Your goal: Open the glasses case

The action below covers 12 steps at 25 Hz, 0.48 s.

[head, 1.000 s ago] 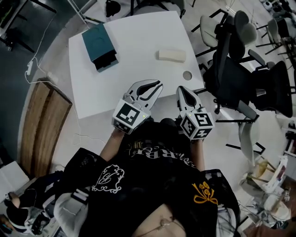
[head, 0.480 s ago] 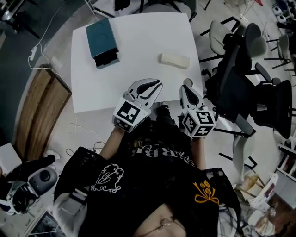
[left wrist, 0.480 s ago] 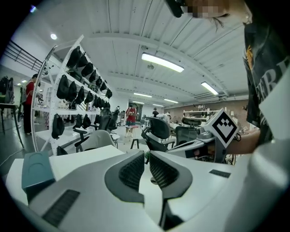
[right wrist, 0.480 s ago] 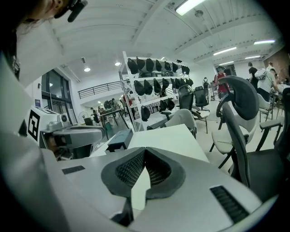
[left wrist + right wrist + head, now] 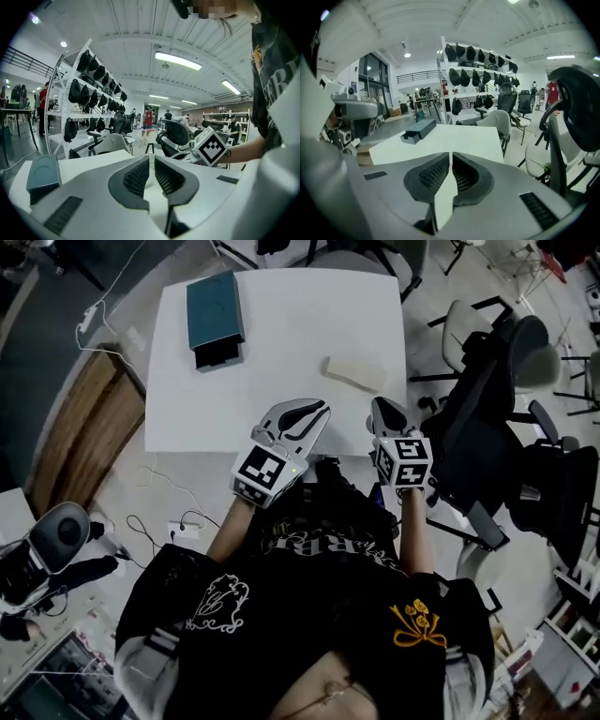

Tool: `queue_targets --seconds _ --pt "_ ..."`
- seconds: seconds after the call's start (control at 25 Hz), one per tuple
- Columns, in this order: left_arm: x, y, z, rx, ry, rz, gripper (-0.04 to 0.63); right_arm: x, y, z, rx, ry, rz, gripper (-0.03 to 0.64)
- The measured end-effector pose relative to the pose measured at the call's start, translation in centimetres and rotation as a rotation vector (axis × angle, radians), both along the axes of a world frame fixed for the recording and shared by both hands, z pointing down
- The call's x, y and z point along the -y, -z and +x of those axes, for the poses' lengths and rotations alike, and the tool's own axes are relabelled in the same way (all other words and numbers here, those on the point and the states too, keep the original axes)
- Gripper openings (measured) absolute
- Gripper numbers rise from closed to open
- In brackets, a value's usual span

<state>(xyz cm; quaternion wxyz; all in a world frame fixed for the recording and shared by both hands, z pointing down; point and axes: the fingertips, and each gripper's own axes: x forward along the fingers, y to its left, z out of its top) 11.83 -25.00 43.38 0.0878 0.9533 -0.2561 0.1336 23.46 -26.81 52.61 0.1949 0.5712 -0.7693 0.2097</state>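
The cream glasses case (image 5: 354,372) lies closed on the white table (image 5: 281,362), towards its right side. My left gripper (image 5: 322,409) hovers over the table's near edge, left of and short of the case, jaws shut and empty; its own view (image 5: 152,161) shows the pads almost touching. My right gripper (image 5: 379,404) sits just short of the case's near end. Its jaws (image 5: 451,157) show only a thin slit, just starting to open, with nothing between them. Neither gripper touches the case.
A teal box (image 5: 215,307) with a dark open end rests at the table's far left, and shows again (image 5: 418,130) in the right gripper view. Black office chairs (image 5: 487,418) crowd the table's right side. A wooden panel (image 5: 80,427) and cables lie left.
Both grippers have moved forward over the table's near edge, the right one farther and lower, closing in on the case. The case and box have not moved.
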Motion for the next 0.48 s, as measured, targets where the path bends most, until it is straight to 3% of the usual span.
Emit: queue_targets --seconds 0.28,0.48 --pt "0.7 -0.6 1.1 0.030 0.079 -0.016 0.044 3.3 -5.3 0.5 -0.293 0.291 -0.031 0.075" --pt "1.0 -0.9 1.4 0.040 0.113 -0.008 0.044 5.1 -9.0 0.6 -0.399 0.423 -0.074 0.120"
